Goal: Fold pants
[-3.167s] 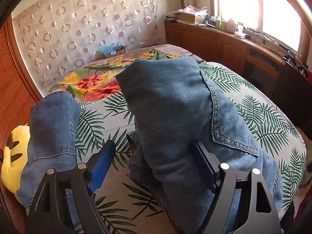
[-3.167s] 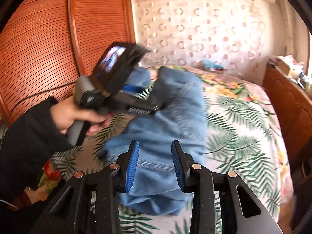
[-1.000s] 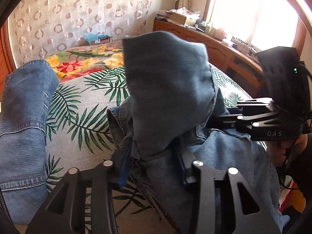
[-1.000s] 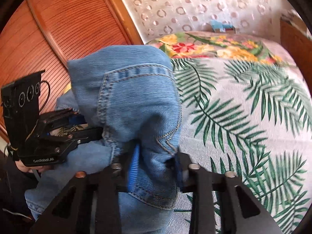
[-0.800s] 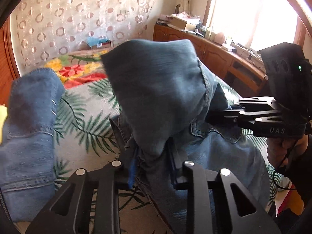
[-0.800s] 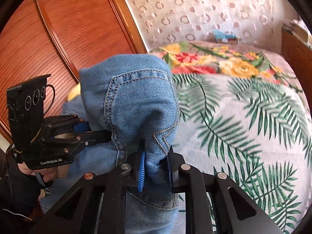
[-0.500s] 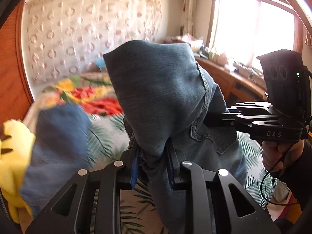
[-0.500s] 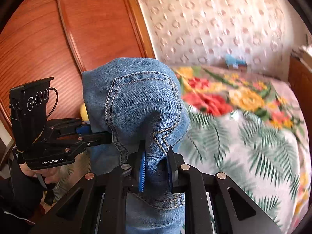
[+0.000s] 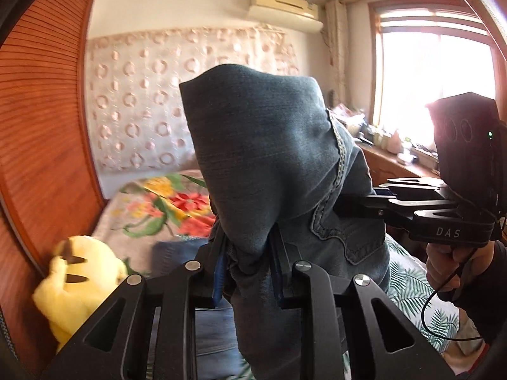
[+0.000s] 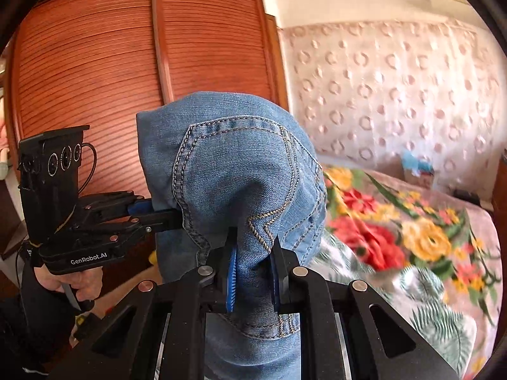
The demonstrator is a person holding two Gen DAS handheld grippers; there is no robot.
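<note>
Blue denim pants (image 9: pixel 263 164), hanging bunched and draped, being held up above the bed rather than lying flat on it. Showing faded mid-blue fabric (image 10: pixel 234 171) with tan double stitching and a curved back-pocket seam in the right wrist view; looking darker and greyer in the left wrist view, against the window light. Doming over at the top, narrowing to a pinched gather lower down, then trailing out of view below. Lower part of a leg lying blurred on the bedspread behind.
</note>
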